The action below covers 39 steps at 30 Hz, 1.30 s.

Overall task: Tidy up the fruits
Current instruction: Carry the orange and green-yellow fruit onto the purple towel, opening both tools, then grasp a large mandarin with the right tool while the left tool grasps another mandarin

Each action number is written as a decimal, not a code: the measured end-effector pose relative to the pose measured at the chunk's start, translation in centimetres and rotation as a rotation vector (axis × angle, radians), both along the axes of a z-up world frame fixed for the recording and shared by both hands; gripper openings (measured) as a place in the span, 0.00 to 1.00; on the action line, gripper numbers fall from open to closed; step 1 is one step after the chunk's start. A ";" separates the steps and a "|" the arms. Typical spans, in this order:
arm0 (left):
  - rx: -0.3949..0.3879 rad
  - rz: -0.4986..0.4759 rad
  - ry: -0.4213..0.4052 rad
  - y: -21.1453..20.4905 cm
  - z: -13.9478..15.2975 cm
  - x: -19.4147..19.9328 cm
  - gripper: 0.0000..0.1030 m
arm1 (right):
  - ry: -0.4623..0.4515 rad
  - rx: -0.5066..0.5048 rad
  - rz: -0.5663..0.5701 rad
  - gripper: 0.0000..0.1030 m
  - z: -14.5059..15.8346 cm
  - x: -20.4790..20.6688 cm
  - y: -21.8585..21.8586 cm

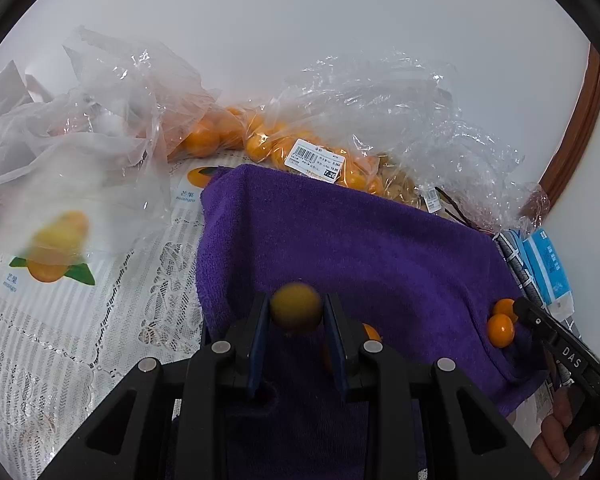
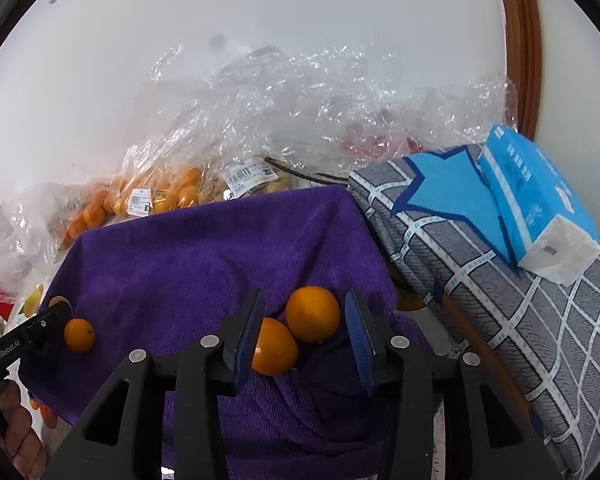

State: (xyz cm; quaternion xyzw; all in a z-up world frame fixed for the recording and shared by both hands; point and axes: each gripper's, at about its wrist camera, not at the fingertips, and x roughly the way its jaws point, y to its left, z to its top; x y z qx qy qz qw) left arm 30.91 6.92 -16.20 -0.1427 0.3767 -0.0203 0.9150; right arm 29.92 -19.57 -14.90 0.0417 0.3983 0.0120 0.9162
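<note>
My left gripper (image 1: 296, 312) is shut on a small orange kumquat (image 1: 296, 307), held above the purple towel (image 1: 360, 240). My right gripper (image 2: 304, 312) is open over the same towel (image 2: 204, 256), with two kumquats (image 2: 313, 314) (image 2: 274, 346) lying between its fingers. Another kumquat (image 2: 79, 334) lies on the towel at the left, beside the left gripper's tip (image 2: 48, 320). In the left wrist view two kumquats (image 1: 501, 330) lie at the right by the right gripper's tip (image 1: 530, 316). A clear bag of kumquats (image 1: 268, 140) lies behind the towel.
Crumpled clear plastic bags (image 1: 80, 128) lie at the left and back. A lace cloth with mango-printed packaging (image 1: 48, 264) covers the table at the left. A grey checked cushion (image 2: 500, 280) with a blue tissue pack (image 2: 540, 208) stands at the right. A white wall is behind.
</note>
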 end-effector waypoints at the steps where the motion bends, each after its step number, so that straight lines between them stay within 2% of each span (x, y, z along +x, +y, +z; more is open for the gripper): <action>1: -0.004 -0.004 -0.001 0.0 0.0 0.0 0.27 | -0.004 -0.001 0.005 0.41 0.1 0.0 0.1; 5: -0.014 -0.014 -0.004 0.0 0.0 0.1 0.28 | -0.013 -0.002 0.026 0.41 0.6 -0.5 0.4; 13: -0.024 -0.015 -0.032 0.1 0.5 -0.3 0.30 | -0.114 -0.040 -0.005 0.41 2.7 -2.4 0.8; 15: -0.025 -0.018 -0.034 0.1 0.7 -0.4 0.30 | -0.088 -0.050 -0.023 0.41 3.1 -2.9 1.0; 18: -0.010 -0.016 -0.048 0.1 0.9 -0.6 0.31 | -0.053 -0.022 0.010 0.41 4.0 -4.4 1.2; 23: 0.021 -0.013 -0.070 -0.2 1.4 -1.2 0.35 | -0.024 -0.032 0.035 0.41 4.8 -7.9 1.7; 30: 0.032 -0.008 -0.098 -0.2 1.9 -2.1 0.36 | 0.065 -0.007 0.062 0.41 3.3 -12.5 1.7; 35: -0.012 0.004 -0.110 0.7 2.1 -3.7 0.37 | 0.101 0.028 0.108 0.41 2.1 -15.9 2.2; 37: -0.022 0.004 -0.103 0.8 1.9 -4.4 0.37 | 0.105 0.054 0.118 0.47 1.9 -16.7 2.5; 39: -0.014 0.006 -0.096 0.9 1.7 -5.1 0.37 | 0.111 0.081 0.138 0.48 1.6 -17.2 3.0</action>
